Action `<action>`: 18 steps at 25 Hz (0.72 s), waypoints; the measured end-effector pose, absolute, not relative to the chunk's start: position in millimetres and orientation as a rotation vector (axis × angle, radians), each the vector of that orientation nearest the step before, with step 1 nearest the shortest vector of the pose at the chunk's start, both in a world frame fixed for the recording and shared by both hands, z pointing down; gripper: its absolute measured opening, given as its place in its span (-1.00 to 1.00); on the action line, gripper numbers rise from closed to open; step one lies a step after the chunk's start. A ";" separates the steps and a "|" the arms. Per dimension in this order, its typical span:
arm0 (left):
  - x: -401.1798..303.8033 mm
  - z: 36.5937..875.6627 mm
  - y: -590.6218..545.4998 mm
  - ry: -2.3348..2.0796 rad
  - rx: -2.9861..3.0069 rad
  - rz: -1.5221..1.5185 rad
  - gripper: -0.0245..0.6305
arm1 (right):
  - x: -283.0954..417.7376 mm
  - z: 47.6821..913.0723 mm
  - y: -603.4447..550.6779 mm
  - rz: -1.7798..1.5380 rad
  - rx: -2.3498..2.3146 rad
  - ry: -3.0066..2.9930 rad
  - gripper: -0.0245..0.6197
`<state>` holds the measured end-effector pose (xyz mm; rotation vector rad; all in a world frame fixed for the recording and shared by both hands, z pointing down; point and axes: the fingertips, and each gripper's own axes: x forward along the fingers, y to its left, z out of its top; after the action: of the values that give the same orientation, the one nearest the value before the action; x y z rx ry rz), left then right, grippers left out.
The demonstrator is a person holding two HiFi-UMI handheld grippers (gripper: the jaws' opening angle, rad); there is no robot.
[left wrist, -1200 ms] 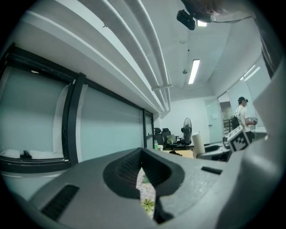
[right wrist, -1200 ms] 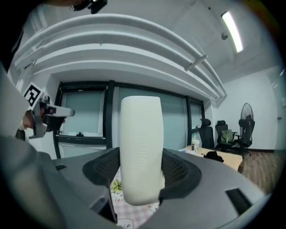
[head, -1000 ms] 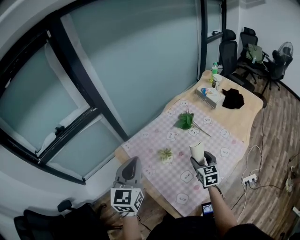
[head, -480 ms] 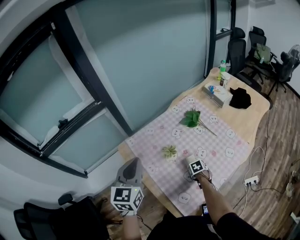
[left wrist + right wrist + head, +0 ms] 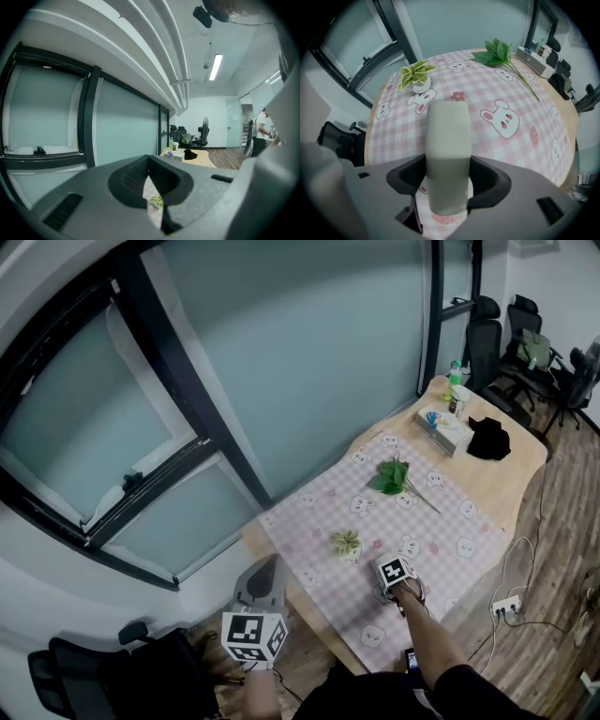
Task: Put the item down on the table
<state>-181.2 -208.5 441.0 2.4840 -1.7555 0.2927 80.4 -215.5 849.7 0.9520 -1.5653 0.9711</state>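
Note:
A pale cream cylinder-shaped item [image 5: 447, 150] is clamped between the jaws of my right gripper [image 5: 447, 190], which is shut on it. It points out over the pink checked tablecloth [image 5: 497, 93]; whether it touches the cloth I cannot tell. In the head view the right gripper [image 5: 392, 577] is low over the cloth near the table's front, just right of a small potted plant [image 5: 347, 543], and the item is hidden under it. My left gripper [image 5: 265, 570] hangs off the table's near-left corner, shut and holding nothing [image 5: 152, 187].
A leafy green sprig [image 5: 394, 474] lies further along the cloth. A tissue box [image 5: 445, 427], a black cloth [image 5: 489, 442] and bottles [image 5: 457, 390] sit at the wooden table's [image 5: 511, 479] far end. Glass wall at left, office chairs [image 5: 483, 338] beyond.
My right gripper has come down with the cream item from a raised position to low over the cloth beside the small plant. The left gripper has stayed where it was.

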 end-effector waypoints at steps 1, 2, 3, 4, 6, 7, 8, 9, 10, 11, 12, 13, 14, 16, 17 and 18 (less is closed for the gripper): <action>-181.3 441.3 -208.4 -1.754 2.483 0.295 -0.93 | 81.9 851.2 -214.7 0.972 0.947 -1.558 0.00; -181.6 441.7 -208.0 -1.751 2.483 0.299 -0.93 | 82.8 852.7 -213.2 0.978 0.941 -1.548 0.00; -182.6 442.0 -207.0 -1.748 2.482 0.305 -0.93 | 82.5 854.6 -210.8 0.984 0.931 -1.536 0.00; -183.7 442.5 -205.8 -1.745 2.481 0.311 -0.93 | 81.7 856.7 -208.5 0.989 0.921 -1.525 0.00; -184.8 444.4 -204.1 -1.741 2.481 0.313 -0.93 | 81.2 860.1 -206.6 0.988 0.904 -1.510 0.00; -185.3 445.6 -203.6 -1.739 2.480 0.312 -0.93 | 81.1 861.5 -207.5 0.984 0.899 -1.508 0.00; -186.1 446.5 -203.3 -1.737 2.479 0.312 -0.93 | 80.7 863.5 -210.2 0.974 0.897 -1.509 0.00; -186.9 447.0 -203.2 -1.736 2.479 0.313 -0.93 | 80.4 865.6 -213.6 0.959 0.897 -1.509 0.00; -187.4 447.3 -203.1 -1.734 2.478 0.314 -0.93 | 80.4 866.4 -215.3 0.947 0.894 -1.503 0.00; -187.5 447.5 -203.0 -1.732 2.478 0.314 -0.93 | 80.5 866.6 -215.5 0.938 0.890 -1.497 0.00; -187.4 447.7 -203.0 -1.729 2.477 0.315 -0.93 | 81.0 868.0 -215.7 0.930 0.887 -1.495 0.00; -187.3 447.8 -203.0 -1.726 2.477 0.317 -0.93 | 82.0 869.6 -215.6 0.928 0.889 -1.492 0.00; -187.3 447.4 -203.1 -1.724 2.477 0.318 -0.93 | 82.4 869.0 -214.9 0.932 0.894 -1.489 0.00; -187.2 445.1 -203.6 -1.724 2.479 0.313 -0.93 | 80.6 861.6 -213.3 0.950 0.903 -1.491 0.01; -186.6 443.1 -204.5 -1.725 2.483 0.307 -0.93 | 79.3 856.1 -214.2 0.963 0.909 -1.500 0.02; -185.2 441.3 -205.6 -1.726 2.489 0.299 -0.93 | 78.4 848.4 -215.9 0.979 0.917 -1.516 0.02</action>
<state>-185.2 -205.6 441.3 2.4885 -1.7259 0.2992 78.4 -215.9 848.4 0.9173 -1.5159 0.9792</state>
